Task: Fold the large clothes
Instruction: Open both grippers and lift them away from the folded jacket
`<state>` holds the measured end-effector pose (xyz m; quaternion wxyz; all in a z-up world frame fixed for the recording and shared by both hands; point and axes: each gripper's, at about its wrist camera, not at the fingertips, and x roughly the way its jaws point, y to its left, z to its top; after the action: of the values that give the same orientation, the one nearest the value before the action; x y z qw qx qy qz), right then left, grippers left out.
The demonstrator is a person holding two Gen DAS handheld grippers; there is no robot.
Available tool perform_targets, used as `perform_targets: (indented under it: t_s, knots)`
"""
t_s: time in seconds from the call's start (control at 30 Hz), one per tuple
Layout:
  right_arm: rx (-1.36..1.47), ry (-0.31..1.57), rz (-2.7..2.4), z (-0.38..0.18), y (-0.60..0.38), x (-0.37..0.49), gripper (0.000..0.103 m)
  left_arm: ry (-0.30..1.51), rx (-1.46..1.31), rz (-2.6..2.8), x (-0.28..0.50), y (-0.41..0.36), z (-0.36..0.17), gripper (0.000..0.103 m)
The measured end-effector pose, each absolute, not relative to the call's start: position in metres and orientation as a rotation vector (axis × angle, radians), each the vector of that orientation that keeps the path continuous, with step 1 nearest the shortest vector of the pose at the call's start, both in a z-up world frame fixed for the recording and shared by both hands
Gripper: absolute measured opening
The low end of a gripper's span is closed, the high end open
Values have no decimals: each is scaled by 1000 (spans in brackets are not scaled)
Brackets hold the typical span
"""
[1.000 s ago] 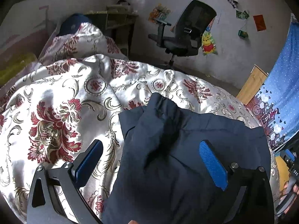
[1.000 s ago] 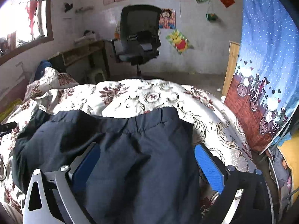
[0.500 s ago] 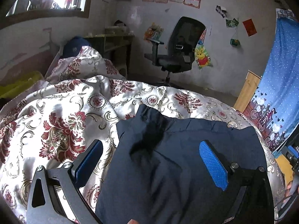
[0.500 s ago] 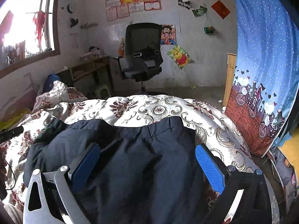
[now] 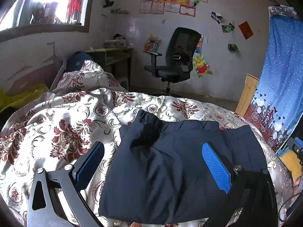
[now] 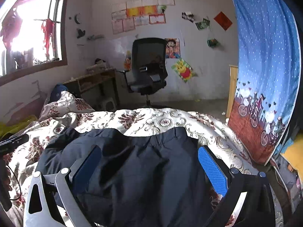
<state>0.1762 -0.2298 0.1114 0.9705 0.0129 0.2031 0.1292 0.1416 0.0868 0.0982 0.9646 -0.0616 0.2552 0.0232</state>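
While spread across floral bedcover [image 5: 72, 132], dark navy garment [image 5: 170, 179] lying in a loose, partly folded heap, waistband edge toward the far side.

Left gripper [image 5: 153, 162] and right gripper [image 6: 149, 168] both hovering above it, fingers wide apart, holding nothing. Probably soft, limp, fairly light, thin cloth likely to slide on the satiny cover. Best taken at corners or along the near hem, pinching all layers together.

Navy garment [image 5: 170, 170]; cream-maroon floral bedspread [image 5: 66, 132]; blue dotted curtain [image 6: 265, 56].
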Motion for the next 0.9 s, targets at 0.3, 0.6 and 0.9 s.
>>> perform_targets:
  t_s: [0.3,0.6,0.9]
  knots:
    - [46,376,277,120,-229,152,103,462,-107,19,113,78,111,101]
    - [50,358,279,119,-233,129,103,423,-84,17,90,70,116,101]
    - [27,335,302,119,-229,103,103,389,-46,8,65,58,112,101]
